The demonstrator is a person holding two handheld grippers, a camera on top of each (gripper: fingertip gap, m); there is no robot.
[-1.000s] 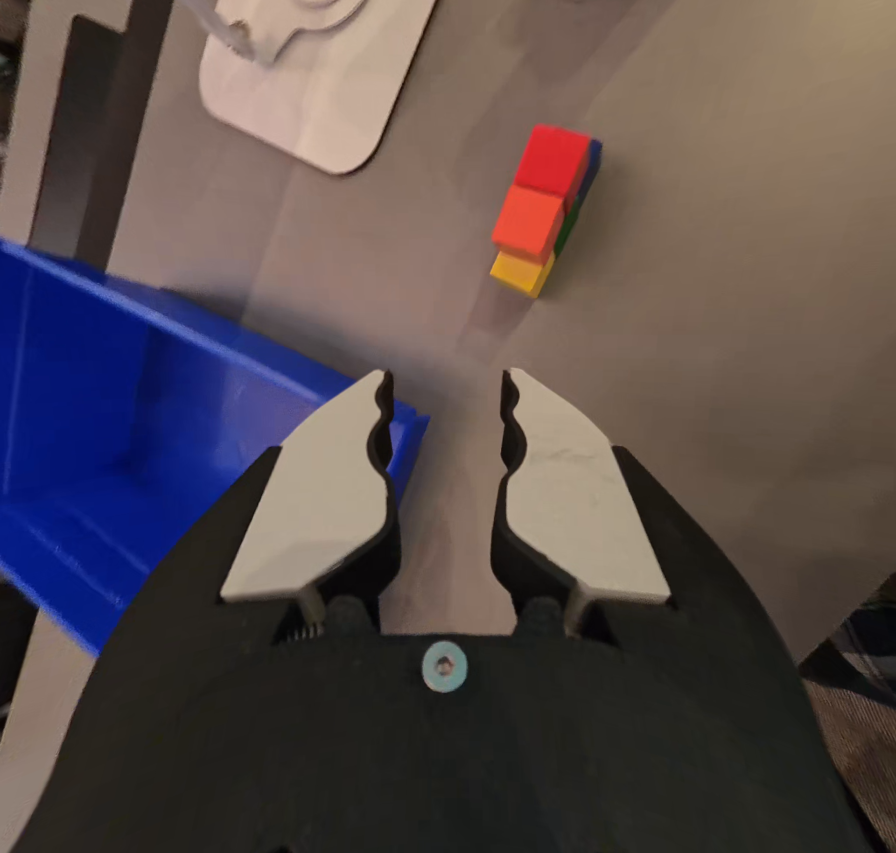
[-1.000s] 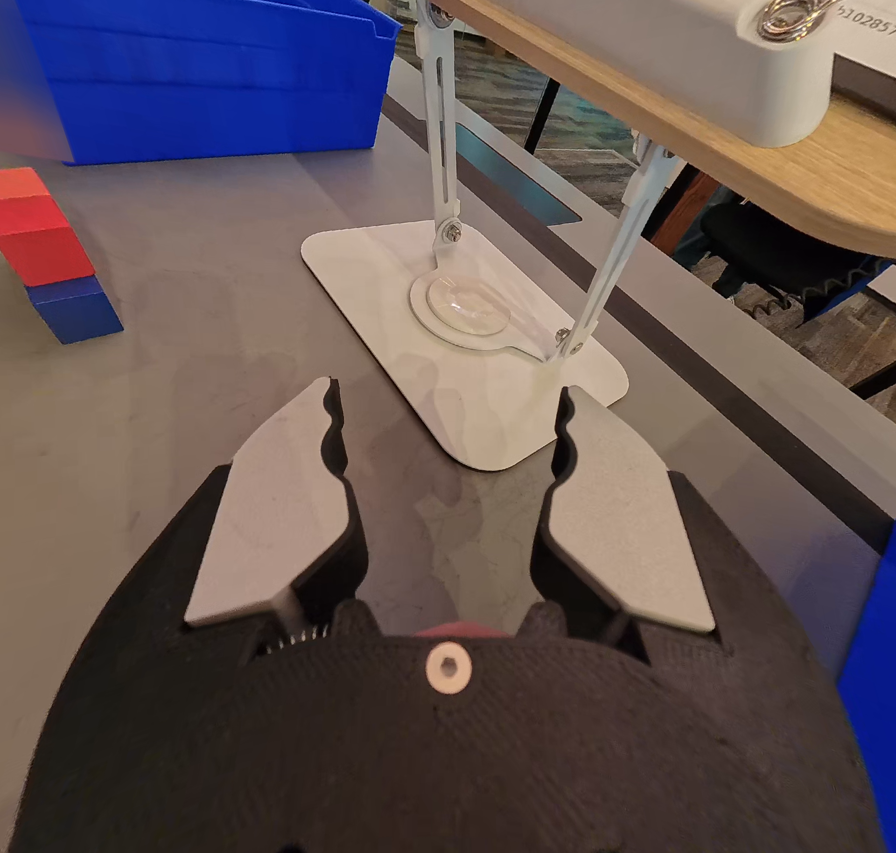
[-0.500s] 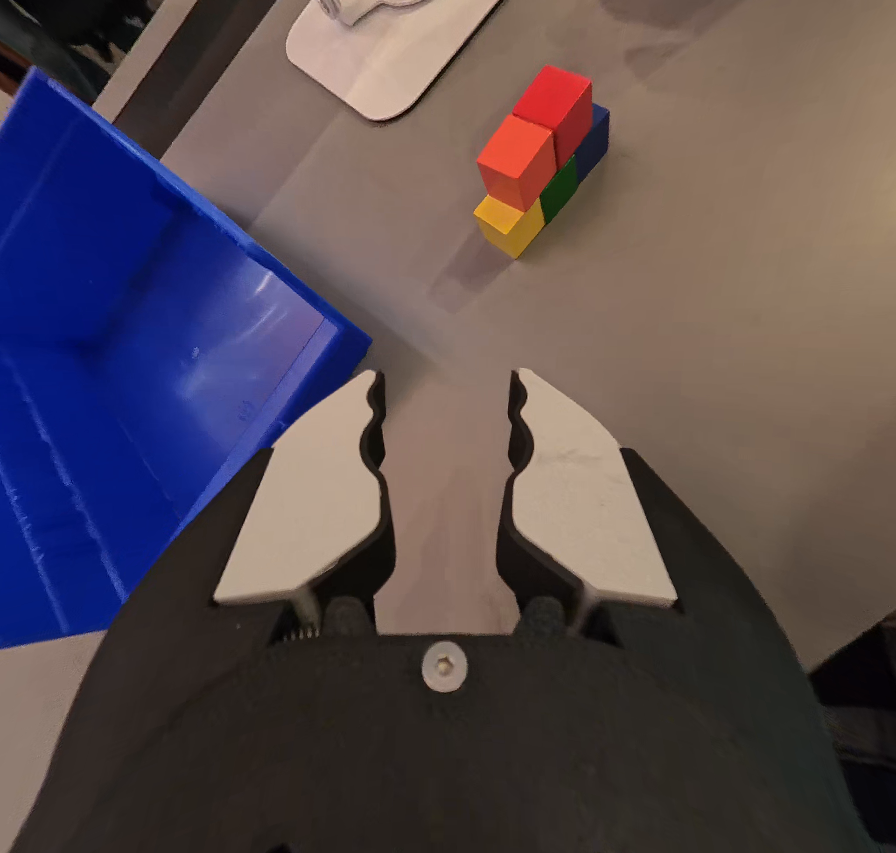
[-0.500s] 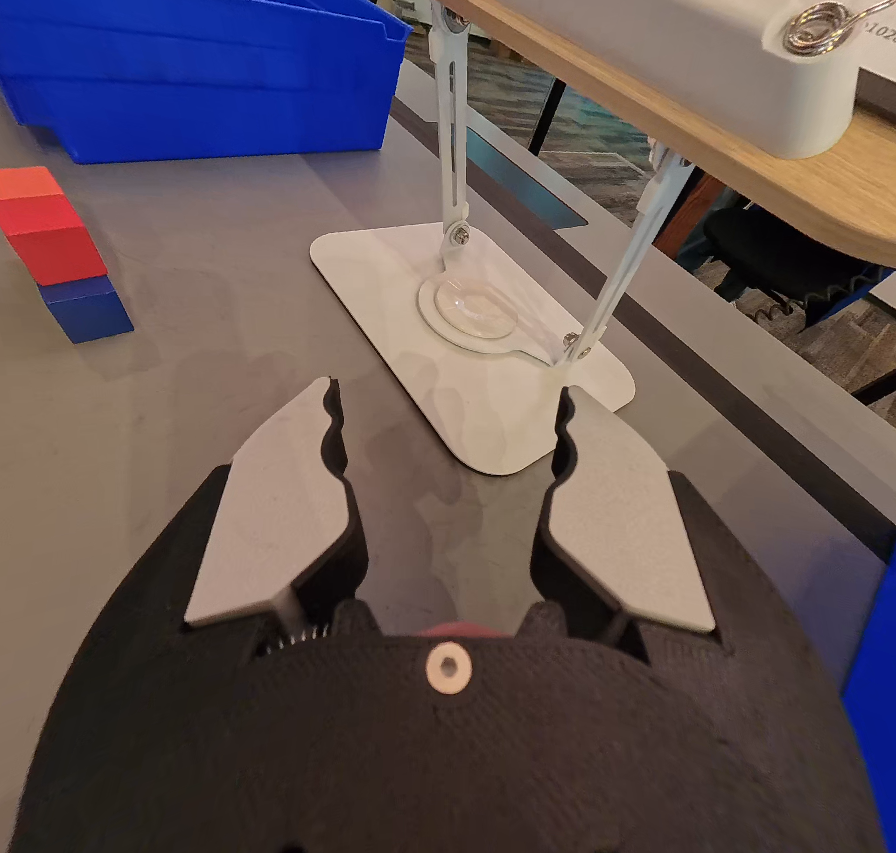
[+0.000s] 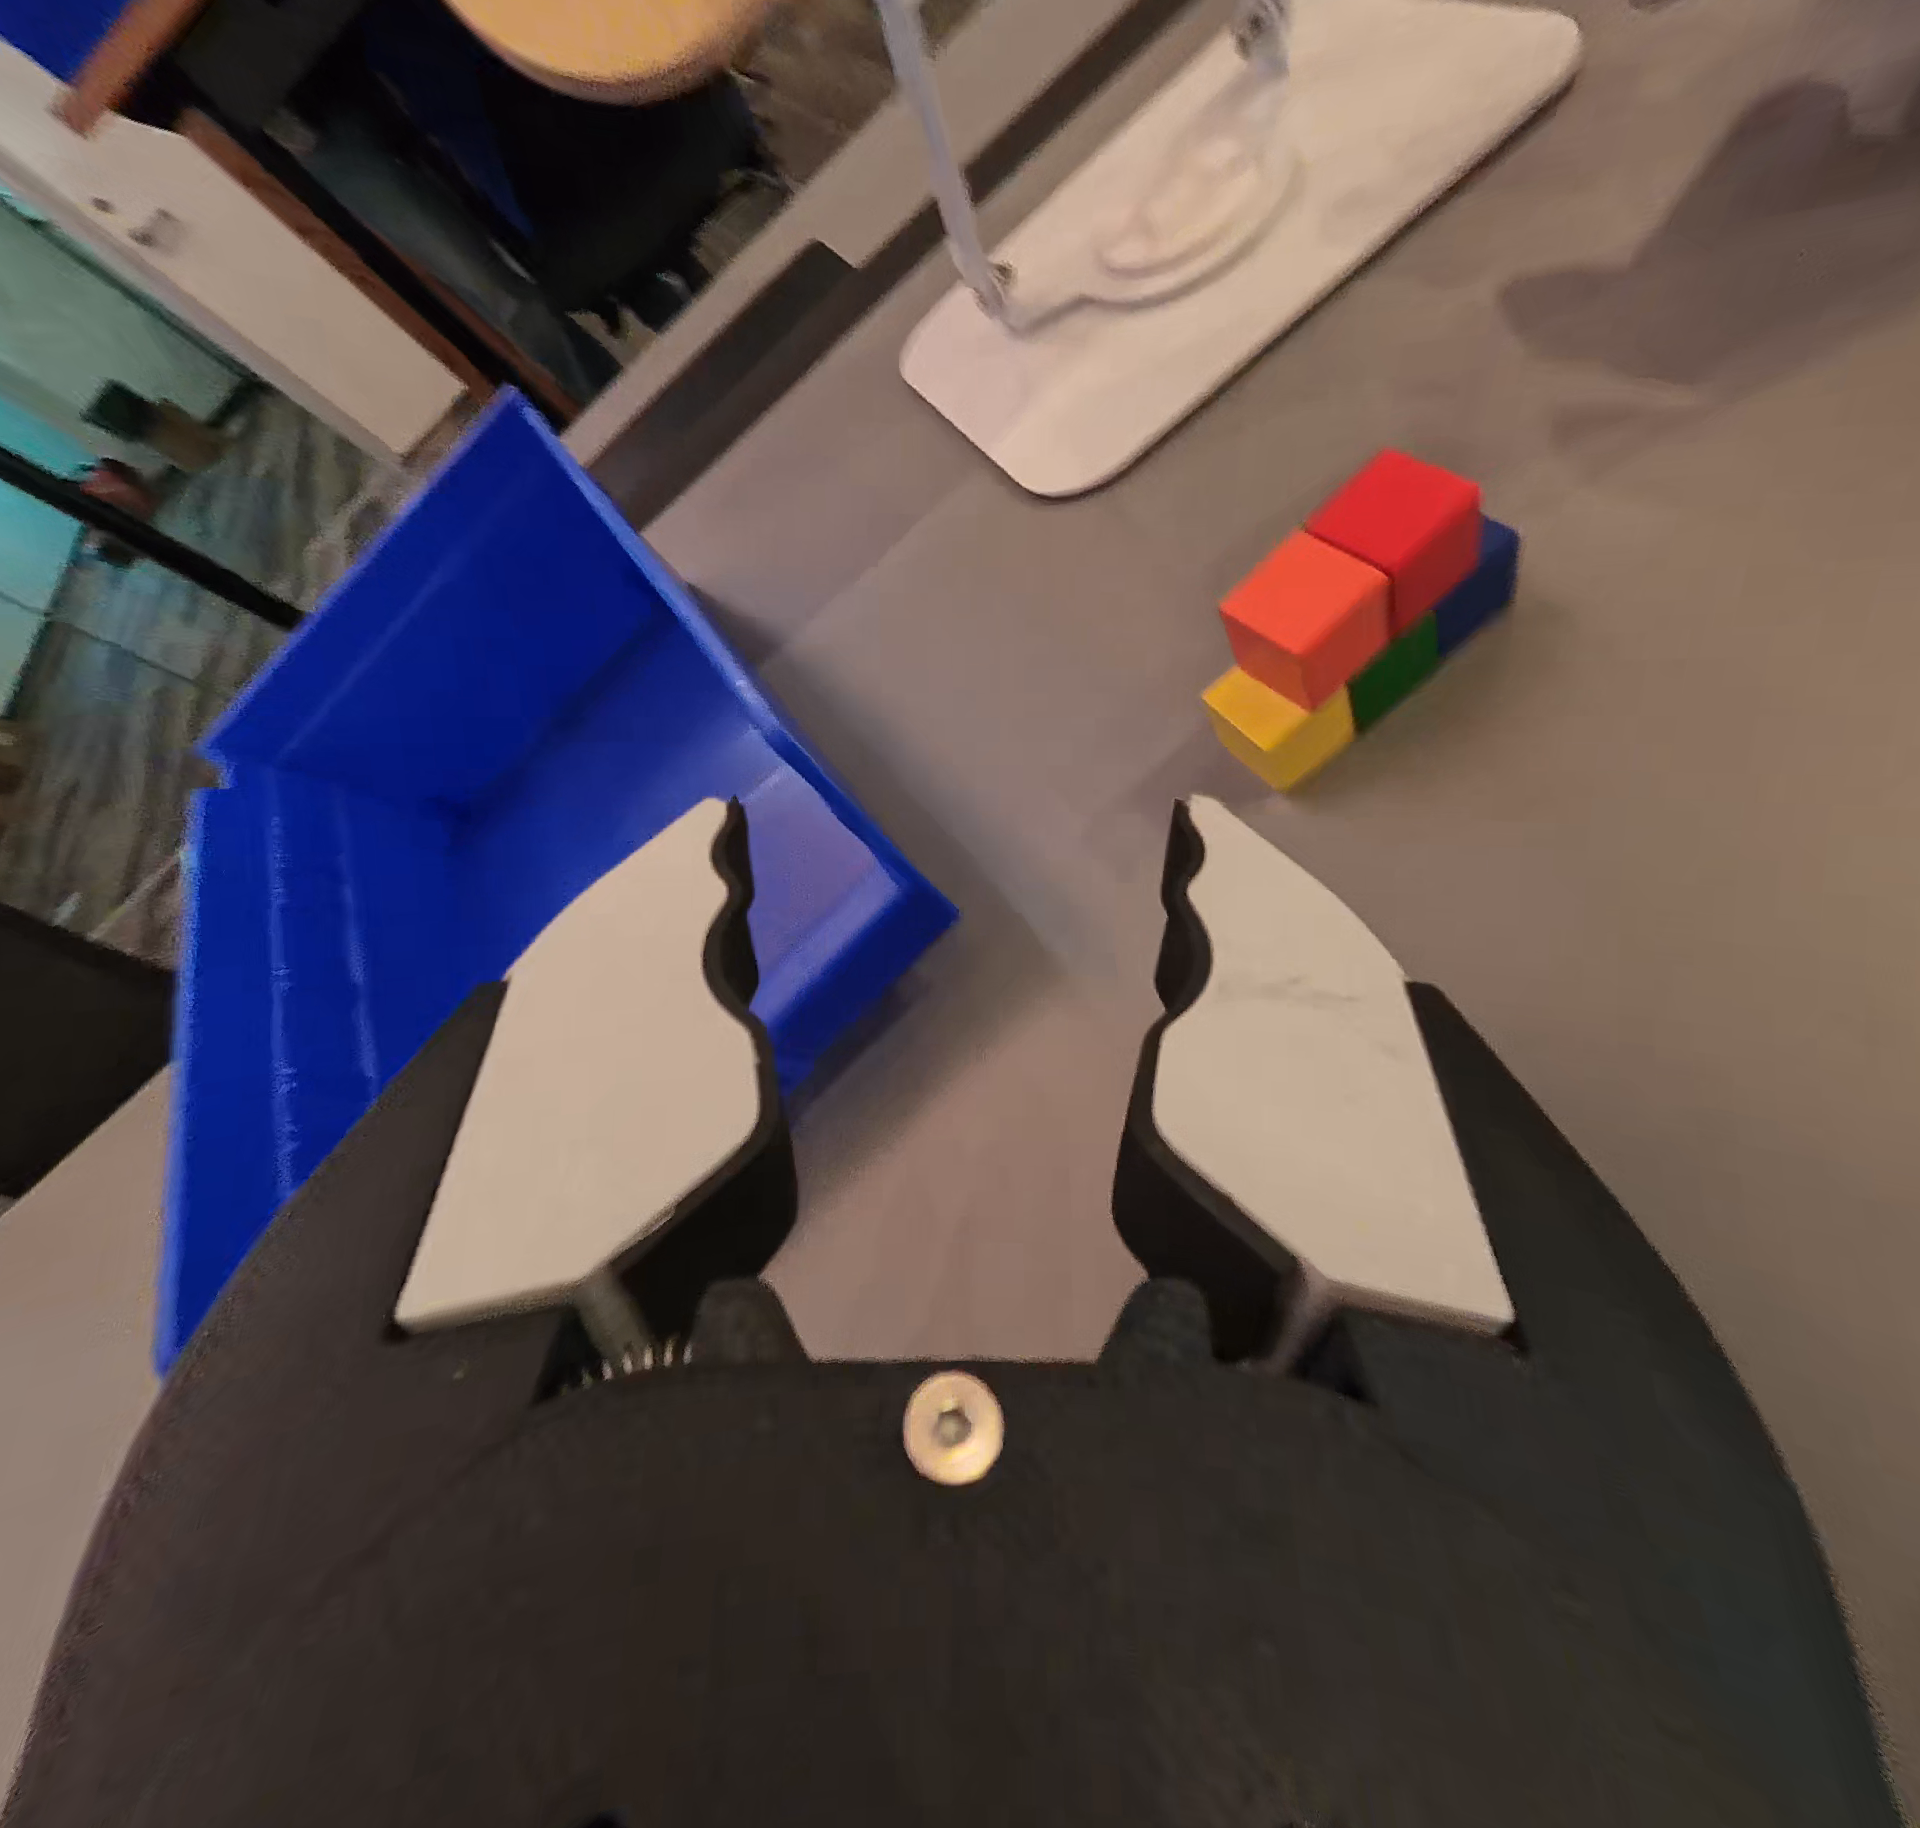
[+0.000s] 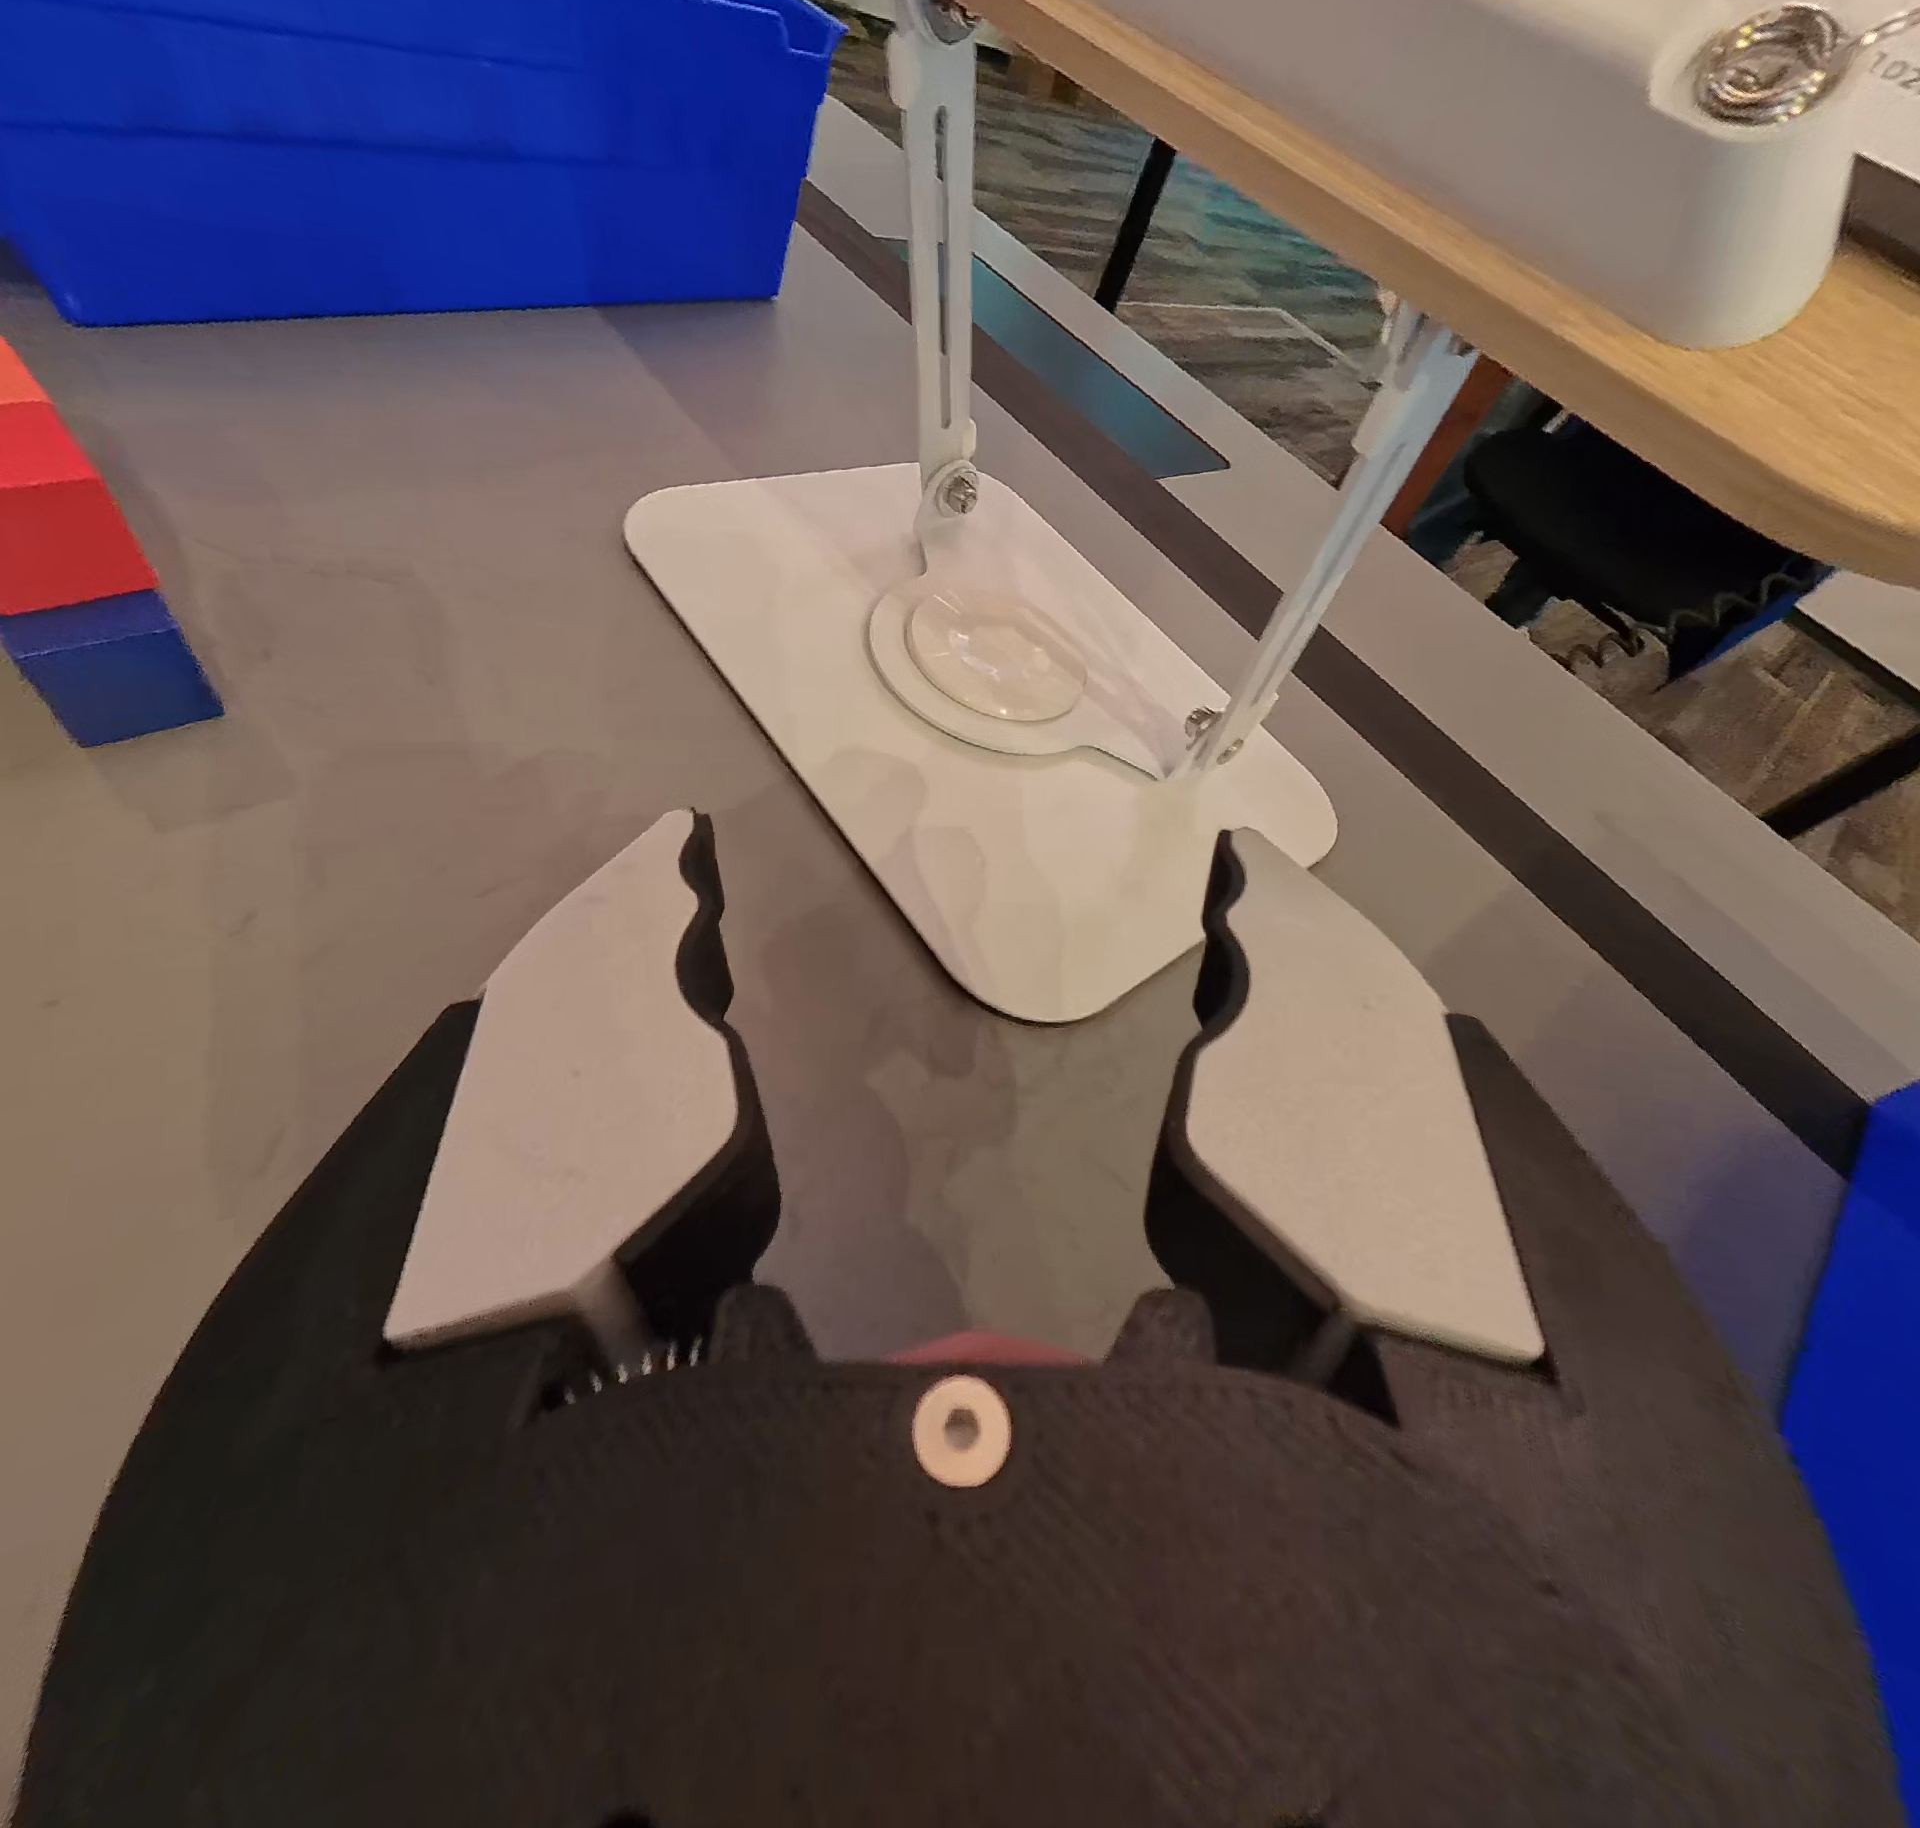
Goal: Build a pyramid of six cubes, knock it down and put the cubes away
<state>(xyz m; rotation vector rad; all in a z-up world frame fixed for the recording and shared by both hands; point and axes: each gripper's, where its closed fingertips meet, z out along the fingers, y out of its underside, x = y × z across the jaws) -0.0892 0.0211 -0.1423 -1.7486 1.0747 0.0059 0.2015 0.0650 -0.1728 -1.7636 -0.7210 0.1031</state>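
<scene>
In the left wrist view a small stack of cubes stands on the grey table: a yellow cube [image 5: 1280, 729], a green cube [image 5: 1397, 679] and a blue cube [image 5: 1475, 589] below, an orange cube [image 5: 1309, 617] and a red cube [image 5: 1397, 529] on top. My left gripper [image 5: 956, 822] is open and empty, above the table short of the stack. A blue bin [image 5: 436, 843] lies to its left. My right gripper [image 6: 961, 833] is open and empty. The red cube [image 6: 57, 531] and blue cube [image 6: 104, 661] show at that view's left edge.
A white stand base [image 5: 1226, 251] with thin legs sits behind the cubes; in the right wrist view the base [image 6: 966, 729] lies just ahead of the gripper under a wooden shelf [image 6: 1455, 251]. Stacked blue bins [image 6: 395, 137] stand at the back left. Another blue edge [image 6: 1860, 1311] is at the right. It is some 7 cm from my left tips to the orange cube [image 5: 1309, 617].
My left gripper has opened wider and its view has tilted up and swung, so the cubes sit farther right. The right gripper has shifted slightly; the cubes slid toward its left edge.
</scene>
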